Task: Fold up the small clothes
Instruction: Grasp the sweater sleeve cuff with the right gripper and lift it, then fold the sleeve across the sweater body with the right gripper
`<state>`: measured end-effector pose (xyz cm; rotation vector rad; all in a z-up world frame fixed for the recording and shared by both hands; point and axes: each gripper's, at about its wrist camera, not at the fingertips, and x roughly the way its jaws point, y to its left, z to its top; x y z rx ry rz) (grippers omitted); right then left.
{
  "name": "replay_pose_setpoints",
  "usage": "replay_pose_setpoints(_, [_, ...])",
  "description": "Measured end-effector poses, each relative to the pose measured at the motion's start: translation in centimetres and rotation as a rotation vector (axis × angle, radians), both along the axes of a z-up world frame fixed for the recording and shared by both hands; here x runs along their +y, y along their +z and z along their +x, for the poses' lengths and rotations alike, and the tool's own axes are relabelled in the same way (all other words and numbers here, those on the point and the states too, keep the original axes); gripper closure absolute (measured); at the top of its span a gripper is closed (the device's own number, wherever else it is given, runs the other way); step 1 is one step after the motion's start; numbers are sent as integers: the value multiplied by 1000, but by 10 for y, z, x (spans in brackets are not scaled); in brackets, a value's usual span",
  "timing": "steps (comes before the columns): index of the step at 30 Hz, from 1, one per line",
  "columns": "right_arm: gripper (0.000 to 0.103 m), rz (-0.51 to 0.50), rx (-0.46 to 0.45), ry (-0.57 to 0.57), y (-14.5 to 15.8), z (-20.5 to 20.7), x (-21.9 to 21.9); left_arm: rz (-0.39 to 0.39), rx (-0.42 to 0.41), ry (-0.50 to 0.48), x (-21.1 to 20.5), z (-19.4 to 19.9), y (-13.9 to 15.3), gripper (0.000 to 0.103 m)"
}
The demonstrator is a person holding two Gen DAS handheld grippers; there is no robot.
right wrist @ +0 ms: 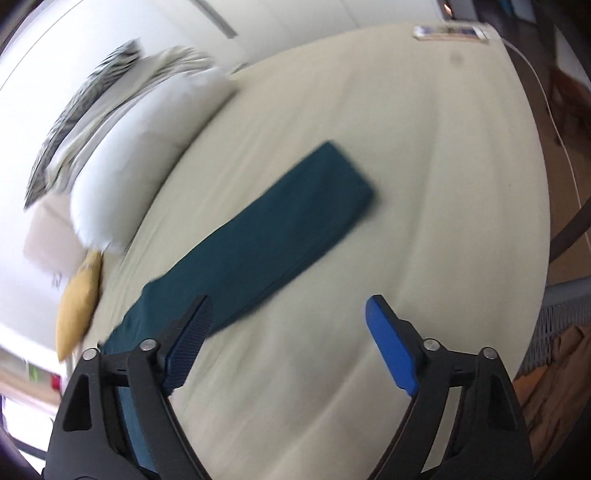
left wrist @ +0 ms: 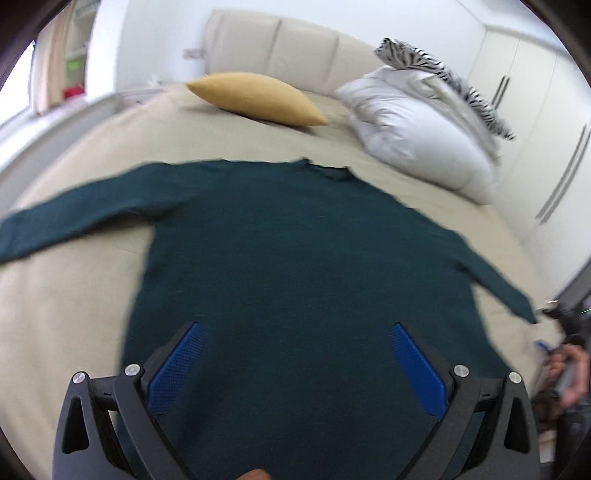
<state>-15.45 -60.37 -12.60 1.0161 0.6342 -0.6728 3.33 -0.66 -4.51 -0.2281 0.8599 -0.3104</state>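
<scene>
A dark teal long-sleeved sweater [left wrist: 295, 251] lies flat on the beige bed [left wrist: 74, 295], sleeves spread to both sides, neckline toward the headboard. My left gripper [left wrist: 295, 328] is open above the sweater's lower body, empty. In the right wrist view the sweater's right sleeve [right wrist: 280, 221] stretches away across the sheet. My right gripper [right wrist: 290, 306] is open and empty, just above the bed [right wrist: 424, 184] beside the sleeve's near part. The right gripper also shows at the far right of the left wrist view [left wrist: 554, 345], held in a hand.
A yellow pillow [left wrist: 258, 98], a white pillow [left wrist: 417, 136] and a zebra-striped cushion [left wrist: 443, 74] lie near the padded headboard [left wrist: 288, 51]. White wardrobe doors [left wrist: 535, 110] stand to the right. A phone with cable [right wrist: 450, 32] lies at the bed's far edge.
</scene>
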Motion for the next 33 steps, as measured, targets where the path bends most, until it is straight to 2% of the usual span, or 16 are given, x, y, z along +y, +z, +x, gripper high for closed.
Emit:
replay_pose_setpoints(1, [21,32,-11,-15,-9,0,-13,-33,8,-17,-2,3,-1,0])
replay_pose_setpoints(3, [29,72,-48,-49,-22,2,-39,-20,19,-35,-11,7,-2,0])
replay_pose_setpoints(5, [30,42,-65,-66,-23,11,-53,4,44,-74,-21,12,-4,0])
replay_pose_setpoints(7, [33,0,-50,-43,-21,30,-62,32,85,-60,-25,17,-9,0])
replay_pose_setpoints(10, [52,-43,-21,17,-23,60,-80,17,125,-46,-25,26,-18,0])
replay_pose_setpoints(11, [71,-54,7,26,-24,71,-80,-17,138,-53,-22,29,-22,0])
replay_pose_setpoints(12, [85,-63,29,30,-21,78,-81,-43,146,-55,-19,31,-24,0])
replay_pose_setpoints(14, [96,-98,39,49,-14,90,-80,-75,152,-53,-15,35,-27,2])
replay_pose_setpoints(16, [96,-160,48,80,0,101,-68,-107,153,-63,-13,41,-29,5])
replay_pose_setpoints(20, [96,-228,-17,206,39,146,-23,-174,162,-65,-6,54,-29,14])
replay_pose_setpoints(22, [96,-252,-57,309,60,184,16,-203,156,-63,-2,63,-26,16])
replay_pose_setpoints(25, [96,-273,-97,488,76,247,89,-231,138,-58,6,73,-20,17])
replay_pose_setpoints(27, [96,-274,-105,605,75,288,144,-250,132,-53,12,81,-16,17])
replay_pose_setpoints(29, [96,-281,-101,692,66,309,195,-264,133,-45,21,91,-16,18])
replay_pose_setpoints(31, [96,-263,-74,772,44,330,242,-278,148,-45,26,99,-19,18])
replay_pose_setpoints(33, [91,-226,-26,837,18,346,273,-289,170,-43,29,106,-24,18])
